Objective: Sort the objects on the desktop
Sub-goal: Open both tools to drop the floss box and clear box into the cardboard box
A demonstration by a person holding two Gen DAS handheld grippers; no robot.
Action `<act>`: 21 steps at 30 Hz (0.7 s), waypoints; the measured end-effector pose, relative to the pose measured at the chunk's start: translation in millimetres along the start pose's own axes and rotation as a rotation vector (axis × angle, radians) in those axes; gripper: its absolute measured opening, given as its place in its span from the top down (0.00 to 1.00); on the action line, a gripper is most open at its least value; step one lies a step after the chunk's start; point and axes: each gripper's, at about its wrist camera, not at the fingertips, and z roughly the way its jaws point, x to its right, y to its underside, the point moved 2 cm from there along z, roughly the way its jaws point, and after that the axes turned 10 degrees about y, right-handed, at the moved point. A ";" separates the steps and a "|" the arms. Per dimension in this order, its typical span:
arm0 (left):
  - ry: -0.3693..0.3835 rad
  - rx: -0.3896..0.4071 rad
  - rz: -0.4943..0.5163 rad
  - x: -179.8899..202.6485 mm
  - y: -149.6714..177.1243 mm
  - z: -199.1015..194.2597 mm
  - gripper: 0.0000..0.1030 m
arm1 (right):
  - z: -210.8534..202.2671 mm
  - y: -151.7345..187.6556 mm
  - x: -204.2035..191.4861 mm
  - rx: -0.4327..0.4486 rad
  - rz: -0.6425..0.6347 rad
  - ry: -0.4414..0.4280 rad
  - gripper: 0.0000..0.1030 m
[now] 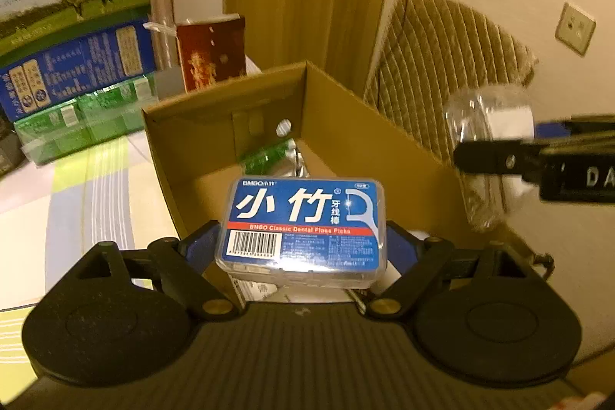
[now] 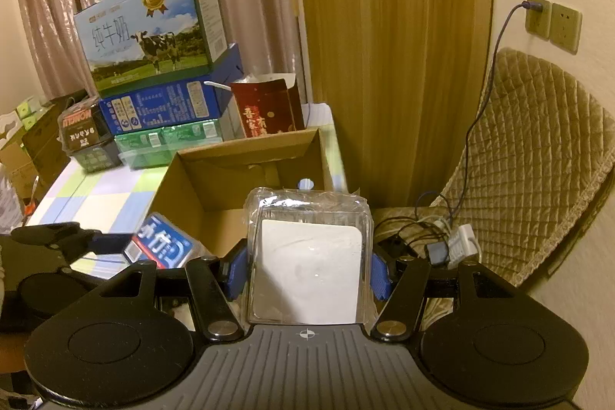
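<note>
Left fingers [image 1: 200, 244] pinch a blue-labelled clear floss box [image 1: 303, 225]; right fingers [image 2: 234, 271] pinch a clear-wrapped white pack [image 2: 307, 260].

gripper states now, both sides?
Left gripper: shut on the dental floss picks box.
Right gripper: shut on the clear-wrapped white packet.

We see a table with a pastel checked cloth [image 2: 100, 195] of green, blue and white squares. On it sit an open brown cardboard box [image 2: 184, 187], a green shrink-wrapped pack [image 2: 169, 141] under stacked cartons, a black snack pack [image 2: 86, 137] and a dark red paper bag [image 2: 269, 110].
</note>
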 end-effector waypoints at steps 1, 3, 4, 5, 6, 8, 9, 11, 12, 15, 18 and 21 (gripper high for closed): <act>-0.010 0.002 0.007 -0.4 0.9 -0.6 0.12 | 0.1 -0.5 -0.6 0.001 0.000 0.000 0.43; -0.009 0.009 0.009 -1.3 2.8 -2.5 0.12 | 0.4 0.0 -1.5 0.000 -0.003 -0.003 0.43; -0.006 0.008 0.006 -1.8 3.9 -3.0 0.12 | 0.9 0.6 -2.2 -0.002 -0.005 -0.003 0.43; -0.008 0.007 0.006 -2.3 4.7 -3.9 0.12 | 1.7 0.9 -2.6 -0.004 -0.007 -0.003 0.43; -0.008 0.009 0.008 -2.8 5.4 -4.9 0.12 | 2.2 1.4 -2.7 -0.006 -0.007 -0.004 0.43; -0.008 0.009 0.009 -3.3 6.3 -6.4 0.12 | 2.7 2.0 -3.4 -0.008 -0.007 -0.006 0.43; -0.008 0.010 0.008 -4.0 6.6 -7.1 0.12 | 2.8 2.2 -4.1 -0.008 -0.007 -0.007 0.43; -0.008 0.013 0.003 -5.8 6.8 -9.2 0.12 | 3.1 2.5 -5.7 -0.010 -0.010 -0.009 0.43; -0.007 0.013 0.001 -6.6 6.8 -10.0 0.12 | 3.6 2.3 -6.4 -0.011 -0.012 -0.010 0.43; -0.010 0.015 0.001 -8.4 8.4 -12.2 0.12 | 3.9 2.9 -8.6 -0.013 -0.016 -0.014 0.43; -0.014 0.022 -0.007 -12.5 11.8 -17.1 0.12 | 5.1 2.4 -11.2 -0.015 -0.021 -0.016 0.43; -0.027 0.027 -0.016 -20.2 16.5 -23.8 0.12 | 7.7 2.3 -13.8 -0.020 -0.026 -0.020 0.43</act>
